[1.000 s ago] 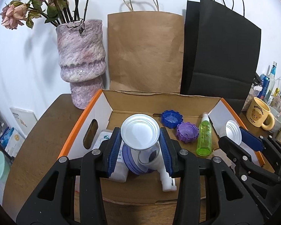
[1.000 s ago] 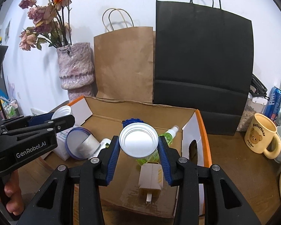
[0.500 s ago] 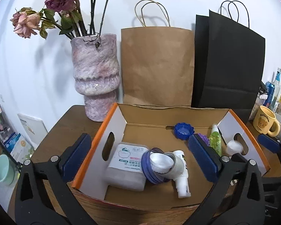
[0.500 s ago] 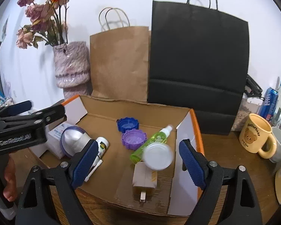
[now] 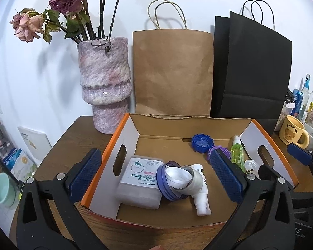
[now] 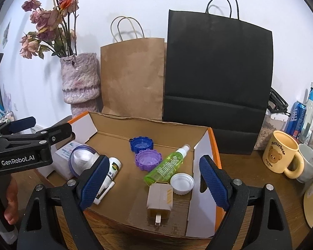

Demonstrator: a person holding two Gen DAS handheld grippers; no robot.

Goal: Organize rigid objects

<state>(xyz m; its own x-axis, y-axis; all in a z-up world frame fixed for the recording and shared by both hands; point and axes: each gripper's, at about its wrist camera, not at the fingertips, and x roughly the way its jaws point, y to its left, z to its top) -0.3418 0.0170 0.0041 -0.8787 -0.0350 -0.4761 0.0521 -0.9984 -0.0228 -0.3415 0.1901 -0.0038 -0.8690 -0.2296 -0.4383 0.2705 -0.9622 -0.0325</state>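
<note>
An open cardboard box (image 5: 127, 137) (image 6: 204, 145) with orange edges holds the objects. In it lie a white cotton-swab case (image 5: 139, 181), a blue-rimmed jar (image 5: 169, 182) with a white lid (image 5: 178, 176) inside, a white tube (image 5: 200, 189), a blue cap (image 6: 141, 143), a purple cap (image 6: 148, 159), a green spray bottle (image 6: 167, 166), a white lid (image 6: 182, 183) and a beige charger plug (image 6: 159, 200). My left gripper (image 5: 156, 177) is open and empty over the box front. My right gripper (image 6: 154, 182) is open and empty above the plug.
A pink vase (image 5: 105, 83) with dried roses, a brown paper bag (image 5: 173, 73) and a black paper bag (image 5: 250, 73) stand behind the box. A yellow bear mug (image 6: 281, 154), a grey mug and drink cans sit at the right.
Both grippers opened and let go of their white lids. The left lid dropped into the blue-rimmed jar; the right lid landed beside the green bottle. Both grippers drew back.
</note>
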